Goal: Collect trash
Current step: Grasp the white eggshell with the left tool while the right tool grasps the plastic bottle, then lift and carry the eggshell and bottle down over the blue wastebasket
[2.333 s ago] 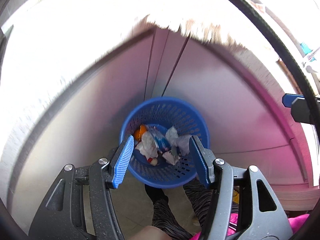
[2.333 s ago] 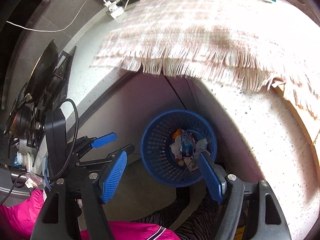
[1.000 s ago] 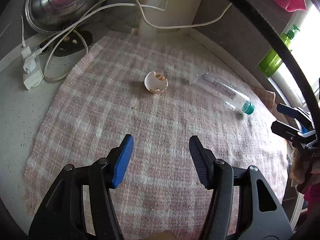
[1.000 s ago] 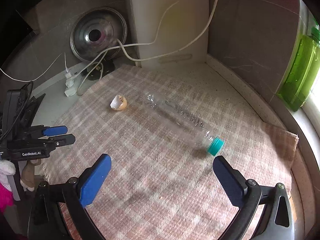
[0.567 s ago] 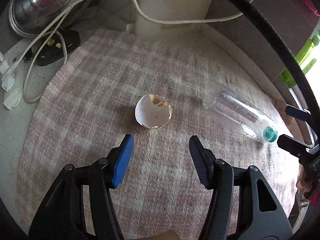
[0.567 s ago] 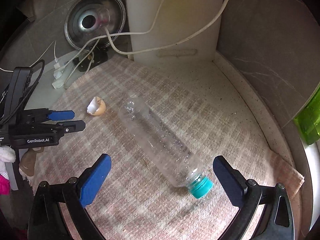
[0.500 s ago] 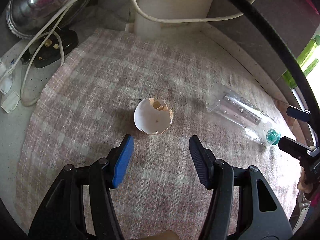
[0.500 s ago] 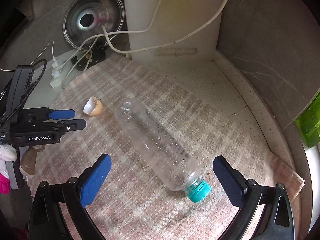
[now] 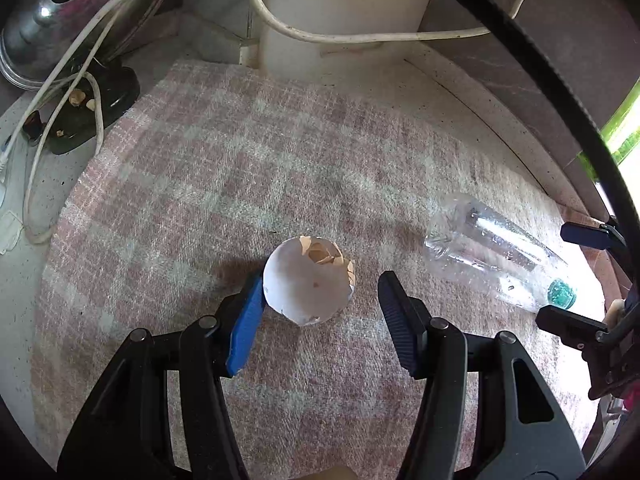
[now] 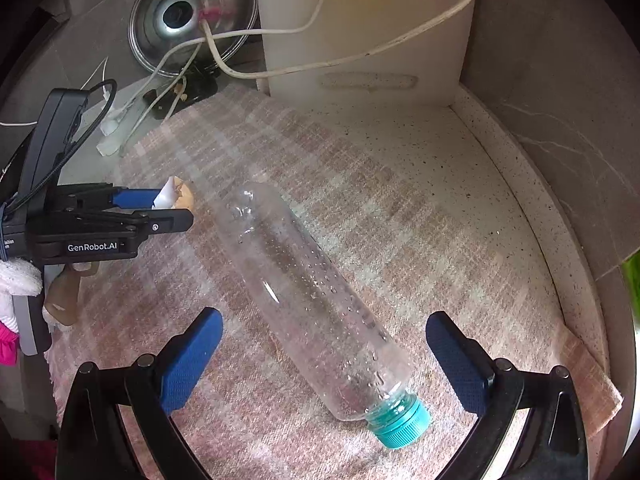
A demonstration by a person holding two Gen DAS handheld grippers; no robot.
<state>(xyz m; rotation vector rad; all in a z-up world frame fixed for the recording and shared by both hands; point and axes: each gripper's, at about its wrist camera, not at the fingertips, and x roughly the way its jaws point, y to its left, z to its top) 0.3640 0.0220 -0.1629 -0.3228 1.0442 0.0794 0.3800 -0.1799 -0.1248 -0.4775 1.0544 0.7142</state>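
Observation:
A broken white eggshell (image 9: 309, 280) lies on the pink checked cloth (image 9: 224, 184). My left gripper (image 9: 320, 292) is open around it; the shell sits between the fingers, against the left pad, apart from the right. The eggshell (image 10: 176, 198) also shows in the right wrist view between the left gripper's fingers (image 10: 160, 220). A clear plastic bottle (image 10: 304, 292) with a teal cap (image 10: 400, 424) lies on its side on the cloth. My right gripper (image 10: 324, 356) is wide open, with the bottle's neck end between its fingers, untouched. The bottle (image 9: 496, 252) is right of the eggshell.
A steel pot lid (image 10: 192, 16) leans against the back wall. White cables (image 9: 80, 56) and a plug (image 10: 110, 136) lie at the back left. A white board (image 10: 360, 28) stands at the back. A green bottle (image 9: 624, 136) is at the right edge.
Both grippers have come up from the blue bin to the counter and moved forward. The left one now straddles the eggshell, the right one the bottle.

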